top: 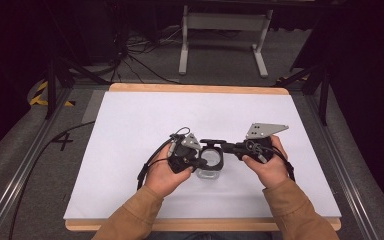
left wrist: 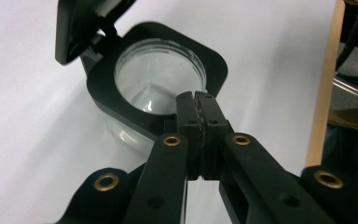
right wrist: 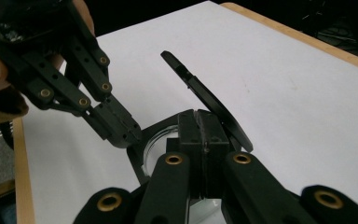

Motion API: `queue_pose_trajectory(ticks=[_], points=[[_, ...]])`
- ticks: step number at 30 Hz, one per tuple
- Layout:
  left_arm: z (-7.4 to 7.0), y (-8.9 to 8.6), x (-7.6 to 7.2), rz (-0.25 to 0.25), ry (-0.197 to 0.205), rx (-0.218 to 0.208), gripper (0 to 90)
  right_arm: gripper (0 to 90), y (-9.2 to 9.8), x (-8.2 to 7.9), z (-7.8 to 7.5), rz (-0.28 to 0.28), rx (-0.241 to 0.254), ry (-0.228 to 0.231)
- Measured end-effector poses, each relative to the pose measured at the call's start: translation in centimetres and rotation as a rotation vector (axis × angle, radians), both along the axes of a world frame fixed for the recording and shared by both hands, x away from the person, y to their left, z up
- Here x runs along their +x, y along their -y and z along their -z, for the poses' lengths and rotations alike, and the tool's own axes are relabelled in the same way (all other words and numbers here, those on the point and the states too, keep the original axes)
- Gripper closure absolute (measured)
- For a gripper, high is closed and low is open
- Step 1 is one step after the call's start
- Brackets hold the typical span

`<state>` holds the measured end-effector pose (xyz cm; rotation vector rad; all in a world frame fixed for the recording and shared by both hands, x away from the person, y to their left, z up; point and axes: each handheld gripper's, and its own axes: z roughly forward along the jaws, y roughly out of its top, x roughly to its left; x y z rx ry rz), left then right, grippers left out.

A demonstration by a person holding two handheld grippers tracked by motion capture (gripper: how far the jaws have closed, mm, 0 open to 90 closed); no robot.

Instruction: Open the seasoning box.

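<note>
Resting on the white table [top: 130,125], a clear glass jar [top: 209,167] wears a black squarish collar. Left hand-held gripper [left wrist: 196,97] pinches the matte collar's rim, jaws closed. Right hand-held gripper [right wrist: 200,114], jaws closed, touches the flat hinged lid [right wrist: 205,98].

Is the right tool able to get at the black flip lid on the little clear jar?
Probably yes. The right tool, shut, already sits right at the raised lid of the jar; nothing lies between them. The left tool is at the black collar, off to one side.
</note>
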<state>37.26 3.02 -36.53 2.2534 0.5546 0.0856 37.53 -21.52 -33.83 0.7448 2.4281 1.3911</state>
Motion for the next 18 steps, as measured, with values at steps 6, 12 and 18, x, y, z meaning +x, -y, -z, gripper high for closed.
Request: queue_pose_trajectory(ticks=[6, 12, 18], points=[[0.6, 0.1, -0.2, -0.045, 0.014, -0.030, 90.0, 90.0, 0.0, 0.5, 0.0, 0.013, 0.022, 0.002], [0.7, 0.0, -0.2, -0.047, 0.004, -0.038, 90.0, 90.0, 0.0, 1.1, -0.4, 0.033, 0.033, 0.011], [0.7, -0.1, -0.1, -0.045, -0.017, -0.043, 90.0, 90.0, -0.1, 1.8, -0.6, 0.061, 0.034, 0.031]])
